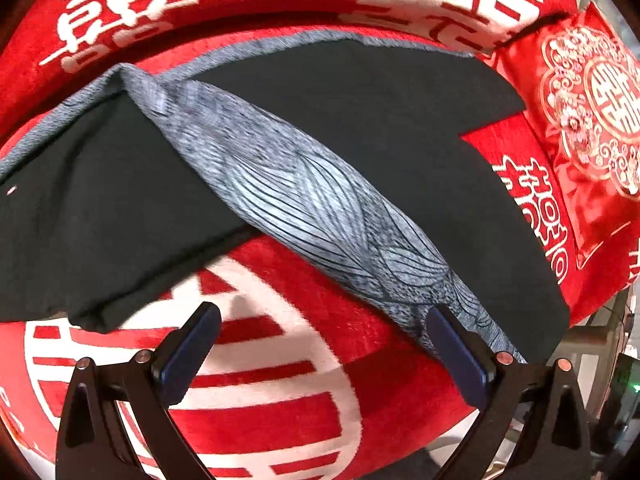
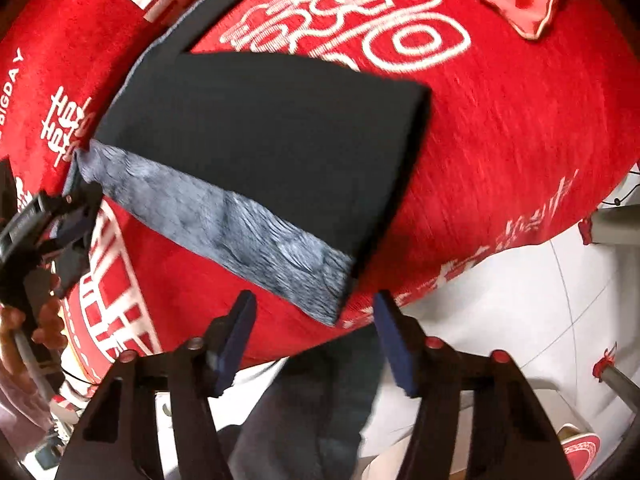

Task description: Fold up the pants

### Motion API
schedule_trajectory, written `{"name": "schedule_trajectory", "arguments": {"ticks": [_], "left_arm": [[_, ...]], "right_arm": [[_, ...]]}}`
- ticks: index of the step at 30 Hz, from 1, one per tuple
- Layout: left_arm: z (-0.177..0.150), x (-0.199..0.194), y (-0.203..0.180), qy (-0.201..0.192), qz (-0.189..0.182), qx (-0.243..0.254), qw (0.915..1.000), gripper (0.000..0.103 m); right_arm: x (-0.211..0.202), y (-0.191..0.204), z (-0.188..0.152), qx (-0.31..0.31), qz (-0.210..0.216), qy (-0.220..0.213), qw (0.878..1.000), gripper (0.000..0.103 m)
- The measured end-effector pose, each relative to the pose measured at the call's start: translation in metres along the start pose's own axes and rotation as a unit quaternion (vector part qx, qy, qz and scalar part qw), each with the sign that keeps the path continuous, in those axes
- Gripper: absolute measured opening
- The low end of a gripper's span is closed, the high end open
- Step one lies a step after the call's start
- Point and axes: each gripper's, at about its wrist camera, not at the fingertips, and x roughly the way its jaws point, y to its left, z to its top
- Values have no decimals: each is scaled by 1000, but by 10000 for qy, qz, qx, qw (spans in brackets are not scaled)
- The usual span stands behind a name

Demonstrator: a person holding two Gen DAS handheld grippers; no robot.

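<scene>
Our left gripper (image 1: 324,320) and right gripper (image 2: 314,312) both hang w/ jaws apart, holding nothing. The black pants (image 1: 360,112) lie part-folded on the red blanket (image 1: 280,360), grey patterned waistband (image 1: 304,204) turned over on top, near the bed edge. Risk as we judge it: pinching only the top layer would drag the fold crooked, or pull the cloth off the edge. The right view is blurred; the pants' left end is cut off, layers underneath hidden. A red cushion (image 1: 580,120) sits beside
</scene>
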Motion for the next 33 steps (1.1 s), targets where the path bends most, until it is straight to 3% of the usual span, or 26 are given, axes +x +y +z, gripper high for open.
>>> {"name": "schedule_trajectory", "arguments": {"ticks": [3, 8, 9, 10, 11, 12, 14, 17, 19, 20, 22, 25, 29, 31, 32, 33], "left_arm": [[-4, 9, -9, 51, 23, 104, 9999, 103], [-12, 14, -14, 122, 237, 162, 9995, 103], [-12, 16, -17, 145, 284, 174, 9993, 103], [-11, 17, -19, 156, 294, 191, 9993, 101], [-9, 16, -22, 147, 279, 199, 9993, 94], [-5, 14, -24, 121, 242, 208, 9994, 78], [6, 5, -30, 99, 97, 153, 9998, 57], [26, -25, -35, -262, 295, 106, 9992, 58], [42, -48, -36, -592, 469, 141, 9970, 76], [51, -59, -36, -793, 601, 109, 9950, 90], [66, -75, -34, -1157, 869, 63, 9895, 92], [87, -79, -22, -1313, 1289, -37, 9829, 92], [110, -45, 9, -1072, 1680, -496, 9787, 92], [113, -16, 24, -878, 1965, -669, 9743, 92], [116, 1, 30, -699, 2067, -735, 9731, 92], [118, 16, 35, -526, 2125, -805, 9724, 92]], "right_arm": [[4, 0, 1, 92, 397, -37, 9992, 47], [12, -1, 9, 73, 943, -12, 9955, 47], [15, -3, 12, 126, 968, 84, 9952, 35], [15, -4, 15, 138, 956, 148, 9952, 17], [10, -2, 20, 66, 853, 186, 9962, 3], [2, 0, 25, -35, 852, 118, 9963, 3], [-23, 8, 37, -286, 950, -115, 9950, 3], [-71, 27, 83, -645, 1234, -458, 9892, 2], [-97, 40, 127, -882, 1338, -666, 9848, 2], [-111, 48, 158, -1037, 1357, -787, 9822, 2], [-127, 60, 213, -1295, 1315, -950, 9782, 2], [-134, 78, 285, -1600, 1129, -1108, 9744, 2], [-108, 97, 371, -1738, 790, -979, 9767, 5], [-71, 103, 400, -1829, 139, -598, 9812, 28], [-58, 107, 405, -1957, -53, -438, 9797, 51], [-48, 111, 407, -2108, -139, -328, 9769, 64]]}}
